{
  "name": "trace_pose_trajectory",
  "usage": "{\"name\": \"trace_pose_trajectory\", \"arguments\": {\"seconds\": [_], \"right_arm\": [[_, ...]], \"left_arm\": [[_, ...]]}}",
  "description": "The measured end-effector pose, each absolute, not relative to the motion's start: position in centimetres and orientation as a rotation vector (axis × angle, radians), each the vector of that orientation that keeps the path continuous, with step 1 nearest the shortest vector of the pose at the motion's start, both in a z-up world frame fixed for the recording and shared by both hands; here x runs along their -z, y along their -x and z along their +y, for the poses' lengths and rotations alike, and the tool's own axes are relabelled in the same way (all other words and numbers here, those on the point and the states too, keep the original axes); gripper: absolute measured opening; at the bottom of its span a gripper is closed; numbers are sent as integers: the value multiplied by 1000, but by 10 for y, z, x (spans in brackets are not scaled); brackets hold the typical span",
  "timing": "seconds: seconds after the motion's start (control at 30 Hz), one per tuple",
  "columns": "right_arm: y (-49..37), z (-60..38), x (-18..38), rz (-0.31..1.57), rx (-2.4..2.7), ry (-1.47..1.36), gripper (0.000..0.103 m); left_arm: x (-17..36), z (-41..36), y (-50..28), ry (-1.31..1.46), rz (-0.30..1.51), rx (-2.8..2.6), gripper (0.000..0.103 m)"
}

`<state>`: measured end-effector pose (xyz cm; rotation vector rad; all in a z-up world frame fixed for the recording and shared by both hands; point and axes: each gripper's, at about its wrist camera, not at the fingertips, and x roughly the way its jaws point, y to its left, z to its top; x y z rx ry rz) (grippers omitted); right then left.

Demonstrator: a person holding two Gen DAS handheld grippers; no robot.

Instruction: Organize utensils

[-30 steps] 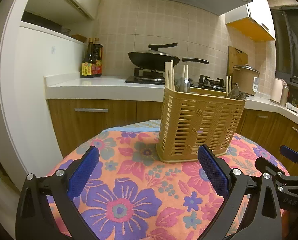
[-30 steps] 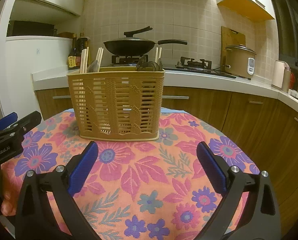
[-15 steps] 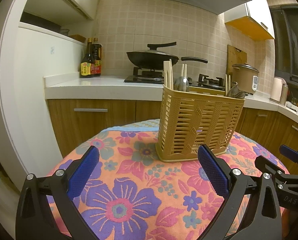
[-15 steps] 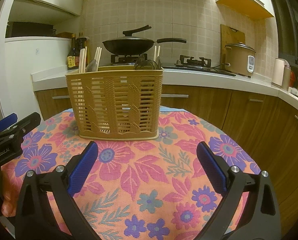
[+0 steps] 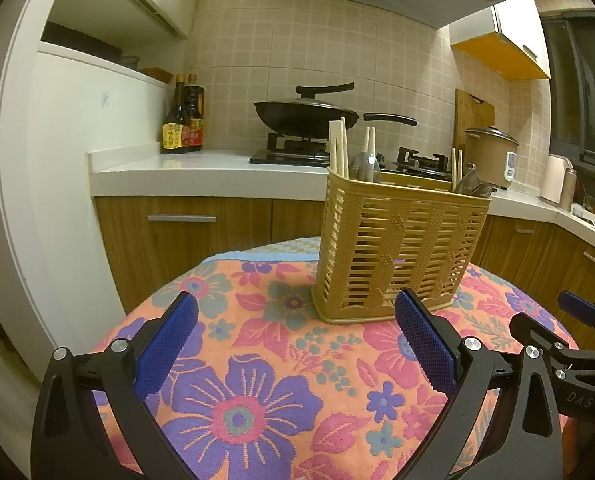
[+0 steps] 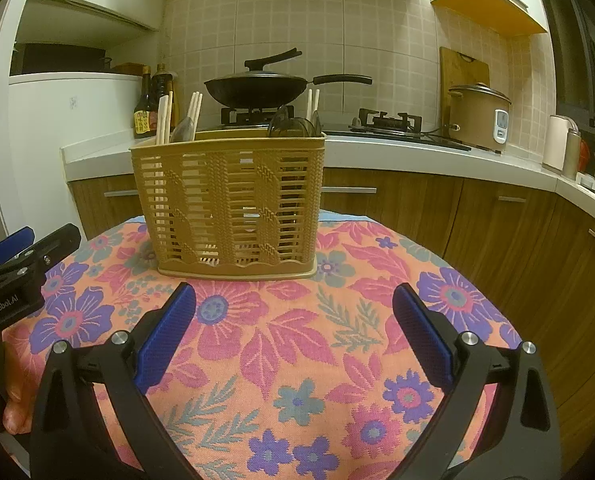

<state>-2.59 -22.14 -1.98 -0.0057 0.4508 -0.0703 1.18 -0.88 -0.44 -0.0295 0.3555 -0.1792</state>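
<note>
A tan slatted utensil basket [image 5: 397,256] [image 6: 229,208] stands upright on the floral tablecloth [image 5: 257,380] [image 6: 305,340]. Chopsticks [image 5: 339,146] [image 6: 164,118] and a metal spoon [image 5: 364,166] [image 6: 183,130] stick out of its left end; more chopsticks [image 5: 456,168] [image 6: 312,102] and dark spoons [image 6: 291,126] sit at its right end. My left gripper [image 5: 295,344] is open and empty, short of the basket. My right gripper [image 6: 293,338] is open and empty, in front of the basket. Each gripper shows in the other's view, the right one [image 5: 577,344] and the left one [image 6: 21,256].
Behind the table runs a white counter [image 5: 201,172] with wooden cabinets, two sauce bottles [image 5: 183,120], a black wok on the stove [image 6: 257,88], a rice cooker [image 6: 477,116] and a cutting board [image 6: 463,76]. A white cabinet wall [image 5: 69,184] stands at the left.
Both views have shifted only slightly; the basket and utensils stay in place and both grippers remain open and empty.
</note>
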Motion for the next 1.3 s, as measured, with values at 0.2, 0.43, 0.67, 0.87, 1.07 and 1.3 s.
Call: {"name": "trace_pose_trajectory", "arguments": {"seconds": [0.2,0.43,0.67,0.87,1.07,1.3], "right_arm": [[26,-222,20,452,70,3,94],[25,-222,20,452,70,3,94],[25,-222,21,454,71,3,94],[24,-223,23,462,72,-9,94],[26,-221,25,463,74,-8,94],[26,-220,23,464,74,-1,94]], "left_arm": [[4,-9,-12,29,356,179,95],[4,-8,-12,29,357,179,95],[5,-7,-11,29,357,180,95],[7,-7,-10,29,360,179,95],[6,-7,-11,29,360,178,95],[8,-7,-10,32,364,177,95]]}}
